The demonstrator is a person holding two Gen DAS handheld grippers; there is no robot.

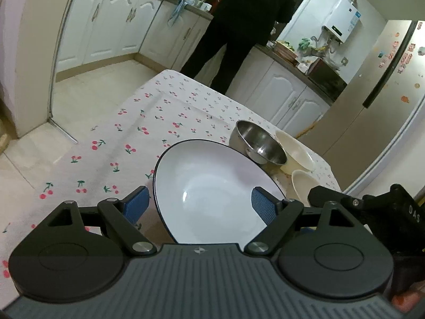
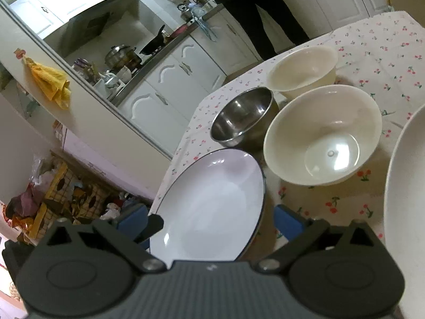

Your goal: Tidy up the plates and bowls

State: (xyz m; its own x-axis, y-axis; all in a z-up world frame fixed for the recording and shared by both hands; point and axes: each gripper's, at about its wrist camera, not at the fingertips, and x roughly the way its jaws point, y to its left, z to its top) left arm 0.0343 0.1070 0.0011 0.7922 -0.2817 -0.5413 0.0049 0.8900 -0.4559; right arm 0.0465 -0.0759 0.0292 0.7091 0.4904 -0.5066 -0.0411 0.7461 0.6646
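Left gripper [image 1: 199,202]: jaws spread wide, blue pads [image 1: 136,204] on either side of a plate [image 1: 212,186], neither pad seen pressing it. Released, nothing gripped.

Right gripper [image 2: 209,219]: jaws likewise spread, 1 blue pad each side of the same plate [image 2: 209,204]. Contact with the rim is not visible, so it reads as released.

Plate: white, glossy, shallow well, thin dark blue line around the rim. It sits directly ahead of both grippers, between their fingers, low over a cloth [image 1: 159,122] printed with red cherries. Whether its underside touches the cloth I cannot tell.

Steel bowl [image 2: 243,117]: polished, mirror-like inside, upright, just beyond the plate's far edge in the right view; ahead and to the right of the left gripper [image 1: 259,143].

Cream bowl, near [image 2: 322,135]: plain, matte outside, shiny base with a small central mark. Ahead-right of the right gripper, just beside the steel bowl and the plate.

Cream bowl, far [image 2: 302,70]: same colour, further ahead behind the other 2 bowls.

Large pale dish [image 2: 406,199]: only its curved edge shows at the far right of the right view.

A person in black [image 1: 249,21] stands beyond the table at the kitchen counter.
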